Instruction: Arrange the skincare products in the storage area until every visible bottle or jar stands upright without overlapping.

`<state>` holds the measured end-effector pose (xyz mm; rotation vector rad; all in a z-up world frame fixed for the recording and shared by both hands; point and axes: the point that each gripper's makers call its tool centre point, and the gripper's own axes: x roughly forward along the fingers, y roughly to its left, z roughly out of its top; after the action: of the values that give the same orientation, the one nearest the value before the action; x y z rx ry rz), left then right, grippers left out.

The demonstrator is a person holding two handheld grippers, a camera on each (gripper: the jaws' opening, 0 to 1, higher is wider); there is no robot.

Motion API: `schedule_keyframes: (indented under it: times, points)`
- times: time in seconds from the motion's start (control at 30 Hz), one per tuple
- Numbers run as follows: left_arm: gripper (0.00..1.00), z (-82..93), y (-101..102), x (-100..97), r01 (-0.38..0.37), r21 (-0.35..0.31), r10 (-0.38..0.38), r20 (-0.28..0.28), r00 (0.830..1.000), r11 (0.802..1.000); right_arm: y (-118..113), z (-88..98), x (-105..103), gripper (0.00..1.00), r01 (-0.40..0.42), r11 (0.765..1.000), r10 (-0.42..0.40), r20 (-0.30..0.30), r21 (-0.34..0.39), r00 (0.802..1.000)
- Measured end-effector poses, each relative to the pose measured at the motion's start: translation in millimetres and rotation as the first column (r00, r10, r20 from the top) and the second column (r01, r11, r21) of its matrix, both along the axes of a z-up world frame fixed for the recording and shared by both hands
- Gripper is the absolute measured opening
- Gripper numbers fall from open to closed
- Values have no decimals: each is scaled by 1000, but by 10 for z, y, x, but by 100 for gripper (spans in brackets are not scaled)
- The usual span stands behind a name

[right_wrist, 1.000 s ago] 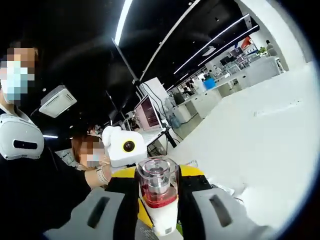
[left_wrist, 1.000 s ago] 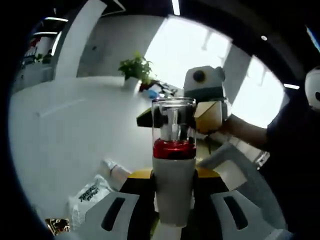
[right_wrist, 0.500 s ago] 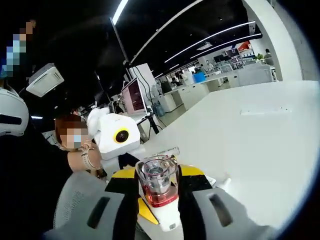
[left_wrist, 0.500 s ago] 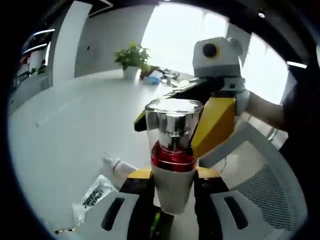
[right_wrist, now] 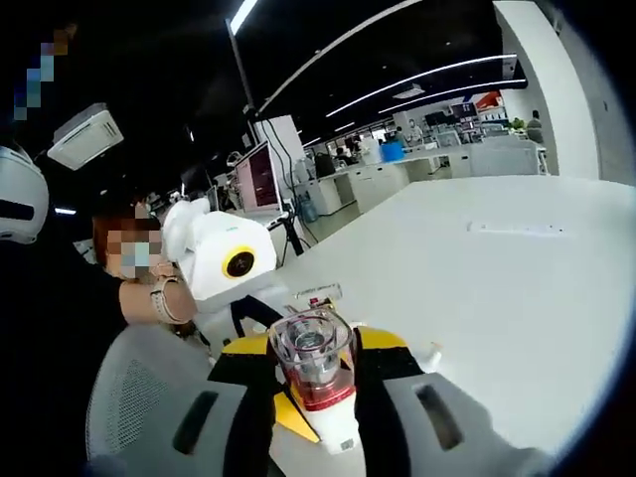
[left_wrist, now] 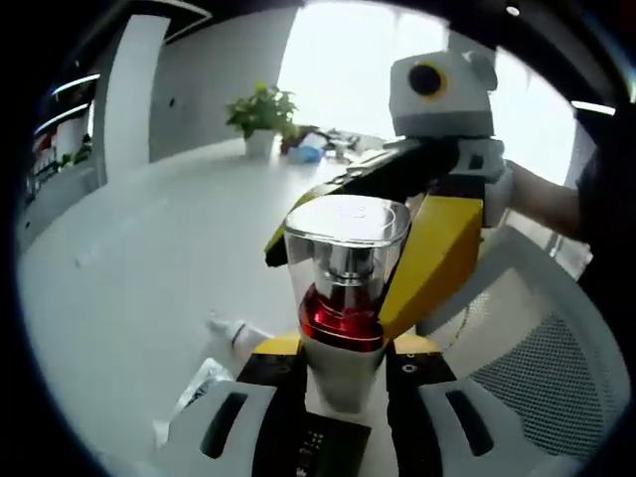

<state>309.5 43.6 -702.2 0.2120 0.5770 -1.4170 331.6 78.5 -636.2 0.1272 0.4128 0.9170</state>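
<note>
Both grippers pinching one pump bottle (left_wrist: 344,298): left gripper (left_wrist: 343,373) clamped on its white body, right gripper (left_wrist: 422,234) at its clear cap. Held aloft above the worktop (left_wrist: 149,258) (probably to stand it upright). Small tube (left_wrist: 231,333) lying flat below.

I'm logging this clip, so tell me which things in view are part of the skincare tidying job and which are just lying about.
Part of the job:
- pump bottle, held by both grippers
- left gripper
- right gripper
- small tube on the table

Lying about:
- wrapper
- potted plant
- mesh chair
- monitor
</note>
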Motion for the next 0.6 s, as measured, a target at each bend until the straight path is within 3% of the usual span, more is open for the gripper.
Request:
schedule_keyframes:
  times: [0.33,0.47,0.6]
  points:
    - [27,4,-44,111,2,-5,-2,72,997,1000,-19,18,47,29,11,998,-8,58,-61,998]
    - [27,5,-28,140,2,-2,-2,107,994,1000,5,13,38,29,9,994,1,98,-105,995]
    - [28,3,-17,180,5,10,-7,183,983,1000,5,19,46,29,29,987,-1,178,-159,984]
